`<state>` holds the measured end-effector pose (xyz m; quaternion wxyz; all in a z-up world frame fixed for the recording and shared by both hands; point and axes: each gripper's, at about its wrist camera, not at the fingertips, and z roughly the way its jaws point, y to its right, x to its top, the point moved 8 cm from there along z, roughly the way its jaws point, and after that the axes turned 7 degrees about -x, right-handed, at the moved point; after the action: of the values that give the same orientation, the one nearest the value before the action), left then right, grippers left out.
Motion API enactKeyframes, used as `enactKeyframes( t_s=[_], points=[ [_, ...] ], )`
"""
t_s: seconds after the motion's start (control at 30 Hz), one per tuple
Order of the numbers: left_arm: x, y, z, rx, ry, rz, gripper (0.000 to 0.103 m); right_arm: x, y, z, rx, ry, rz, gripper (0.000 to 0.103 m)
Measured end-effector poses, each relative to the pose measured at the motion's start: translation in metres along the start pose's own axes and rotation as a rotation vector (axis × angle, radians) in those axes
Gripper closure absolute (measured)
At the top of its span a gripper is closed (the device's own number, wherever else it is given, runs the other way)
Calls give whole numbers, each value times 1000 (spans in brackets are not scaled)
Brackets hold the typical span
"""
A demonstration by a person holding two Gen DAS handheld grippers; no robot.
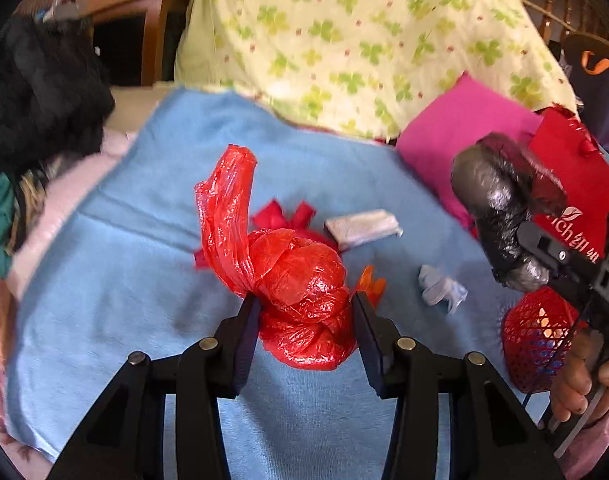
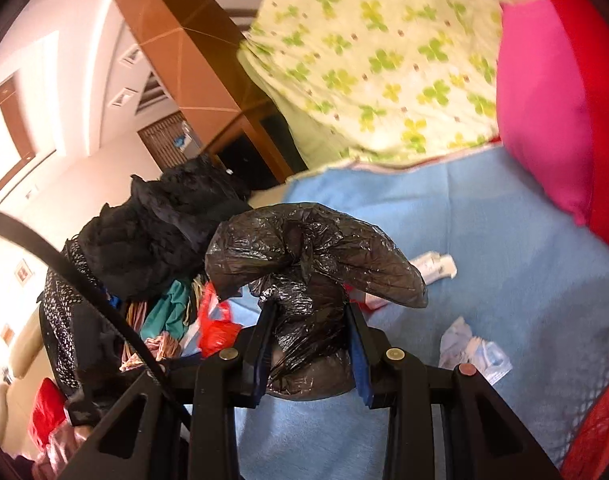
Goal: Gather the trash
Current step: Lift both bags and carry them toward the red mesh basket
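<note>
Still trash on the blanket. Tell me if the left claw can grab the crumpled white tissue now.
Probably not: the left claw is shut on the red bag. The tissue lies uncovered on the blue blanket, but the claw is full.

Clamped in the black left gripper (image 1: 306, 304), a glossy red plastic bag (image 1: 300, 280); pinched in the black right gripper (image 2: 310, 320), a shiny black plastic bag (image 2: 304, 248). Underneath, a plain light-blue blanket (image 1: 152, 200), with pale yellow cloth (image 1: 344, 32) printed in green clovers at 12 o'clock. At 3 o'clock, a magenta cushion (image 1: 456, 128), a red mesh basket (image 1: 532, 336) and white crumpled paper (image 1: 440, 288).
</note>
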<state>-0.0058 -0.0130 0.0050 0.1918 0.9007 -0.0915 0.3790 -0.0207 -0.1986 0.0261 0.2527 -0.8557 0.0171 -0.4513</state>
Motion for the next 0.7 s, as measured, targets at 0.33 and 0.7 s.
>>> enactKeyframes(
  t_s=[0.33,0.7],
  points=[
    [23,57,-35,-5,87,145,55,8,-9,-51,-35,132,-103,67],
    [30,94,-41,105,108,273,55,18,10,-87,-85,209,-104,67]
  ],
)
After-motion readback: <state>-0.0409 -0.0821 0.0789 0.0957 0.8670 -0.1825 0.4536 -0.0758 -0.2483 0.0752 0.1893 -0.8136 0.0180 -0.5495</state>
